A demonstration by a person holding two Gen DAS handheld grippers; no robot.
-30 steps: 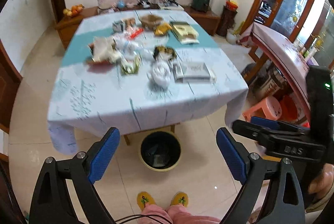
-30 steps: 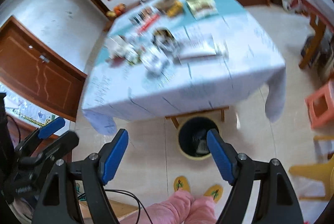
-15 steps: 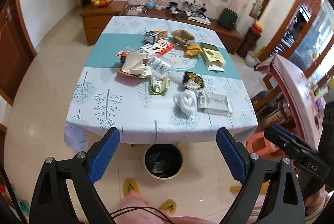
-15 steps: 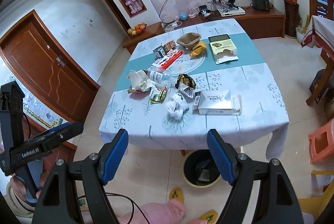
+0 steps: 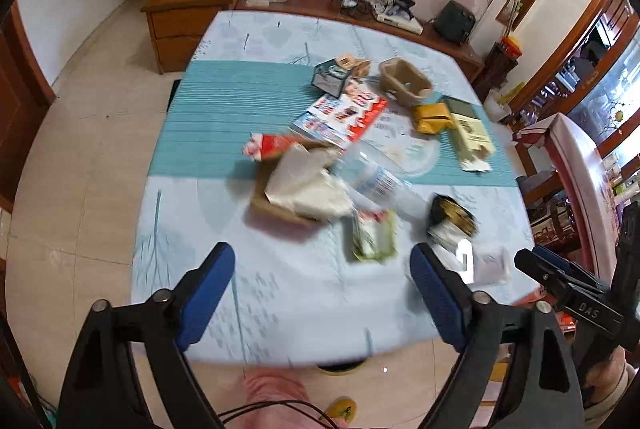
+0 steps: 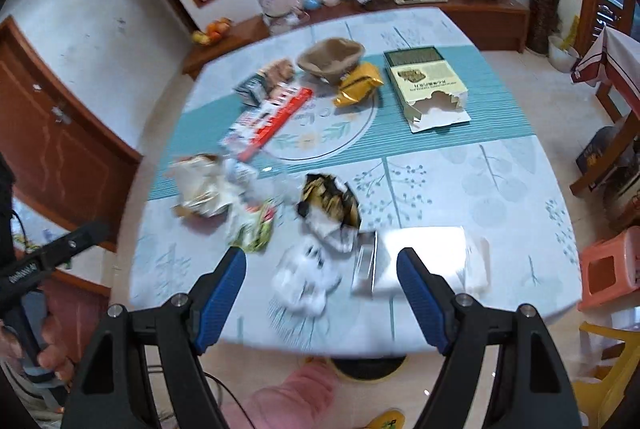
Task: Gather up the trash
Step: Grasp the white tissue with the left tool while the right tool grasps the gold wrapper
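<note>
Trash lies scattered on a table with a pale tree-print cloth (image 5: 288, 293). In the left wrist view there is a green wrapper (image 5: 372, 237), crumpled white paper in a brown carton (image 5: 304, 189) and a black-and-gold wrapper (image 5: 452, 217). My left gripper (image 5: 322, 261) hovers over the table's near edge, its jaws closing a little with nothing between them. My right gripper (image 6: 320, 263) is open above a crumpled white bag (image 6: 306, 279), not touching it. A flat white box (image 6: 424, 261) lies beside its right finger. The bin (image 6: 366, 365) shows only a yellow rim under the table edge.
Farther back lie a red-and-white box (image 6: 276, 113), a brown paper bowl (image 6: 332, 57), a yellow pouch (image 6: 358, 83) and a torn green carton (image 6: 428, 85). A pink stool (image 6: 610, 269) and a yellow chair (image 6: 608, 361) stand to the right. The person's pink-clad legs (image 6: 292, 401) are below.
Both grippers have moved forward from over the floor to above the table's near edge. The bin has slid almost out of sight under the table. The left jaws have narrowed slightly.
</note>
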